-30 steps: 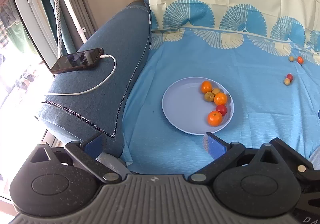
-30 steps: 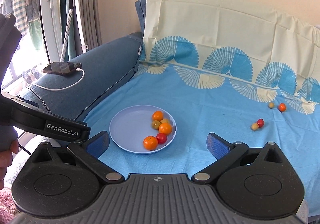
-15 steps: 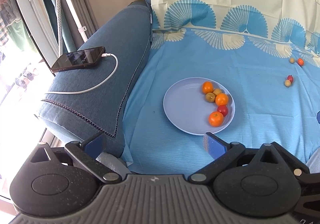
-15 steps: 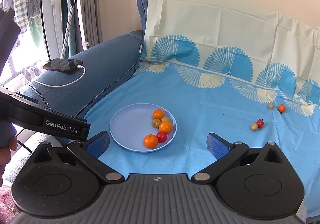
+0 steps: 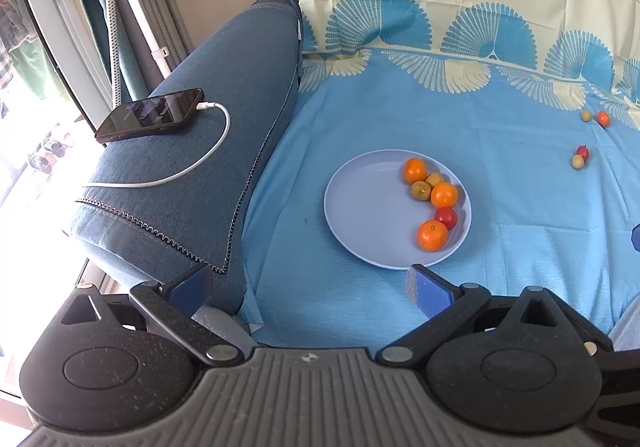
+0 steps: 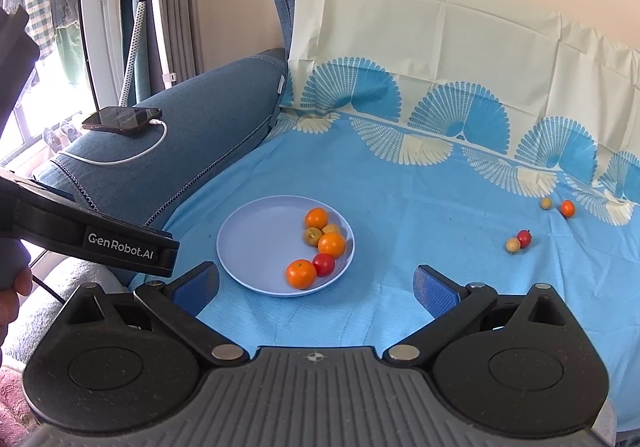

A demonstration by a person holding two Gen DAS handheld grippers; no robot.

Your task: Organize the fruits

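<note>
A pale blue plate (image 5: 360, 207) (image 6: 256, 243) lies on the blue sheet and holds several fruits: oranges (image 5: 432, 235) (image 6: 301, 274), a red one (image 5: 445, 218) (image 6: 323, 264) and small yellow-brown ones (image 5: 421, 190). Two pairs of loose fruits lie far right on the sheet: a red and a yellow one (image 6: 523, 238) (image 5: 583, 152), and a yellow and an orange one (image 6: 567, 208) (image 5: 603, 118). My left gripper (image 5: 308, 287) is open and empty near the plate's front edge. My right gripper (image 6: 316, 287) is open and empty, just in front of the plate.
A phone (image 5: 150, 114) (image 6: 122, 119) with a white cable lies on the blue sofa armrest (image 5: 224, 151) at the left. A patterned sheet covers the backrest (image 6: 440, 59). The left gripper's body (image 6: 80, 235) crosses the right wrist view at the left.
Both views have shifted only slightly; the plate sits a little further right in the left view. The fruits have not moved and both grippers stay open.
</note>
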